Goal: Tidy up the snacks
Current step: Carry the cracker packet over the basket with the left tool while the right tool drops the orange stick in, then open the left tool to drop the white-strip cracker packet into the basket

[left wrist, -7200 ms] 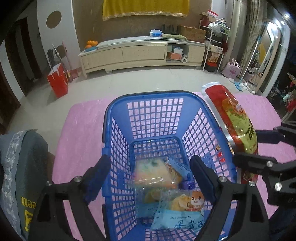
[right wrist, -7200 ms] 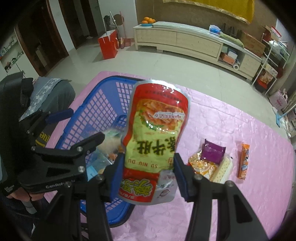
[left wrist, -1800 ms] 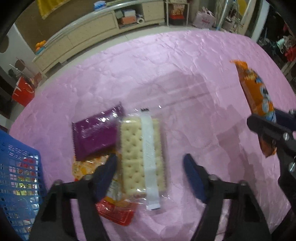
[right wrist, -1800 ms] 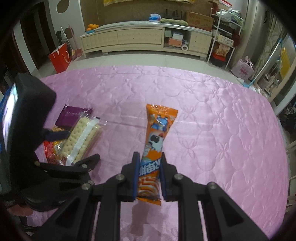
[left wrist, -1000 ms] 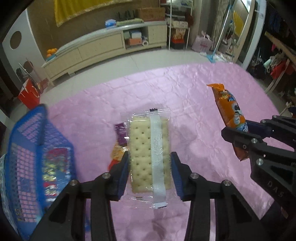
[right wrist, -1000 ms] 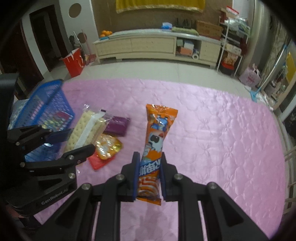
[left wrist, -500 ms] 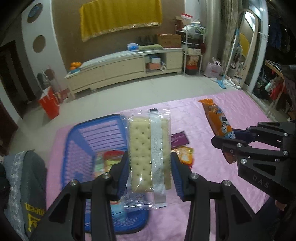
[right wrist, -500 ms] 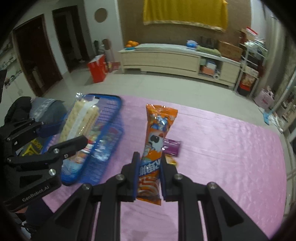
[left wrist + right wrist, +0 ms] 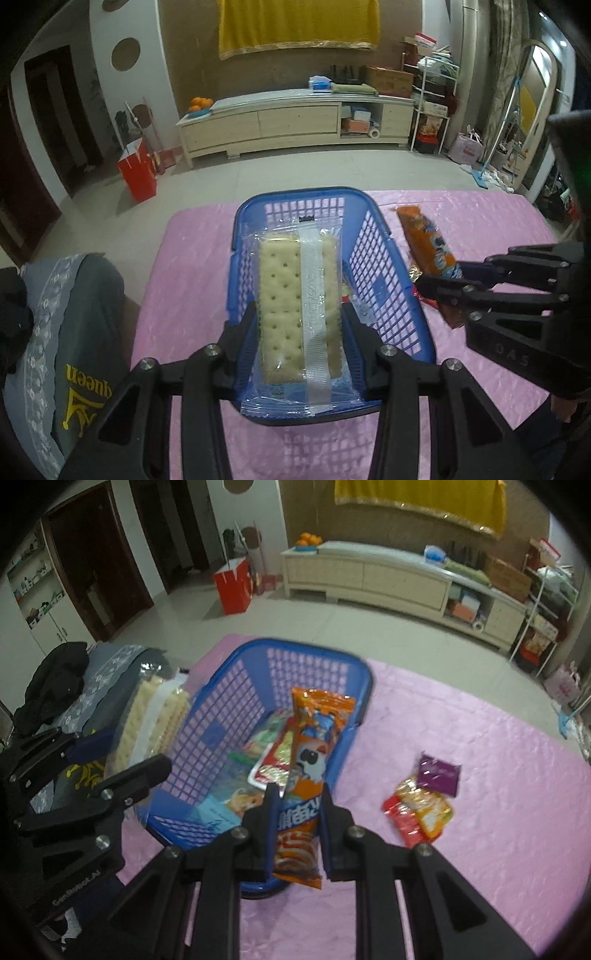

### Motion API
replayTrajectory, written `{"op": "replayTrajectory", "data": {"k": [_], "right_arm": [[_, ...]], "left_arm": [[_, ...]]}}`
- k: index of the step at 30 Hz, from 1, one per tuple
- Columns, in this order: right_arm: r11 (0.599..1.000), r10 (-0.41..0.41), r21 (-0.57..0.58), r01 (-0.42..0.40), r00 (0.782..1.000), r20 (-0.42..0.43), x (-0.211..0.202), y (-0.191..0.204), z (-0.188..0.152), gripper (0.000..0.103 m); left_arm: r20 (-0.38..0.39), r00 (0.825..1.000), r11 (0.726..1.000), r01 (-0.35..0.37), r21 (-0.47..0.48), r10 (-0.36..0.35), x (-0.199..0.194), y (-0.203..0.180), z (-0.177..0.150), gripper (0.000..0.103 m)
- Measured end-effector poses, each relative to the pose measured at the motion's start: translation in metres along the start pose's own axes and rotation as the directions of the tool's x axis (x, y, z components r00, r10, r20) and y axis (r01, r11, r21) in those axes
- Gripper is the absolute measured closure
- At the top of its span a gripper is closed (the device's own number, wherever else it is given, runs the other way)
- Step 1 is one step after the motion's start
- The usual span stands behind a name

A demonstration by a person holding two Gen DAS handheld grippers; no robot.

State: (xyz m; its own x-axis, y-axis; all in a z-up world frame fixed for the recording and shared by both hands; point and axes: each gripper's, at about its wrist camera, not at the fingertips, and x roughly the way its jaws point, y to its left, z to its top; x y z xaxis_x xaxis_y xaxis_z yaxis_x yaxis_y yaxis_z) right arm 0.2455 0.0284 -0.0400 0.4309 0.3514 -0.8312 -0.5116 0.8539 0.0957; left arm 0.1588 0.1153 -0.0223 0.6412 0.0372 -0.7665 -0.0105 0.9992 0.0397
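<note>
My left gripper (image 9: 301, 325) is shut on a clear-wrapped cracker pack (image 9: 299, 306), held above the blue plastic basket (image 9: 373, 291). In the right wrist view the same cracker pack (image 9: 155, 723) hangs over the basket's left wall (image 9: 221, 716). My right gripper (image 9: 297, 808) is shut on an orange snack bag (image 9: 314, 753), which hovers over the basket's right side. Seen from the left wrist, the orange snack bag (image 9: 428, 247) sits just right of the basket. Several snack packets (image 9: 273, 760) lie inside the basket.
A purple packet (image 9: 439, 773) and a red-and-yellow packet (image 9: 421, 808) lie on the pink tablecloth (image 9: 480, 746) right of the basket. A grey garment (image 9: 74, 321) drapes a seat at the left. A red bag (image 9: 138, 175) and a long cabinet (image 9: 295, 123) stand on the floor beyond.
Both grippers have swung left with their snacks, from over the loose packets to above the blue basket. Their grips have not changed.
</note>
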Motion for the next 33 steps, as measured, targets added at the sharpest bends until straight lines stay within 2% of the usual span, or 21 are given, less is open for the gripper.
{"op": "replayTrajectory", "data": {"k": [12, 16, 17, 19, 20, 21, 24, 33], "right_arm": [[1.0, 0.007, -0.024, -0.009, 0.996, -0.084, 0.026, 0.028, -0.004, 0.079], [0.998, -0.027, -0.059, 0.021, 0.995, -0.095, 0.028, 0.034, -0.005, 0.078], [0.998, -0.034, -0.057, 0.028, 0.994, -0.106, 0.029, 0.033, -0.005, 0.077], [0.999, -0.021, -0.045, 0.016, 0.993, -0.114, 0.029, 0.032, -0.005, 0.064], [0.999, -0.012, -0.042, 0.007, 0.993, -0.116, 0.029, 0.031, -0.005, 0.049], [0.999, -0.012, -0.04, 0.008, 0.994, -0.113, 0.028, 0.03, -0.006, 0.04], [0.998, -0.047, -0.037, 0.044, 0.996, -0.082, 0.022, 0.027, -0.008, 0.039], [0.997, -0.073, -0.018, 0.071, 0.995, -0.061, 0.003, 0.009, -0.014, 0.039]], "left_arm": [[-0.023, 1.0, 1.0, -0.002, -0.023, 0.002, 0.005, 0.014, -0.008, 0.063], [-0.032, 0.999, 0.999, -0.007, -0.032, 0.006, 0.007, 0.014, -0.007, 0.063], [-0.031, 1.0, 1.0, -0.002, -0.031, 0.001, 0.008, 0.013, -0.008, 0.063], [-0.03, 1.0, 1.0, 0.004, -0.024, -0.004, 0.008, 0.01, -0.008, 0.063], [-0.031, 1.0, 1.0, 0.005, -0.022, -0.005, 0.008, 0.01, -0.01, 0.063], [-0.032, 0.999, 1.0, 0.004, -0.018, -0.005, 0.008, 0.009, -0.01, 0.063], [-0.031, 0.999, 1.0, 0.006, -0.012, -0.006, 0.006, 0.009, -0.01, 0.063], [-0.03, 0.999, 1.0, 0.029, 0.011, -0.029, 0.005, -0.008, -0.005, 0.063]]}}
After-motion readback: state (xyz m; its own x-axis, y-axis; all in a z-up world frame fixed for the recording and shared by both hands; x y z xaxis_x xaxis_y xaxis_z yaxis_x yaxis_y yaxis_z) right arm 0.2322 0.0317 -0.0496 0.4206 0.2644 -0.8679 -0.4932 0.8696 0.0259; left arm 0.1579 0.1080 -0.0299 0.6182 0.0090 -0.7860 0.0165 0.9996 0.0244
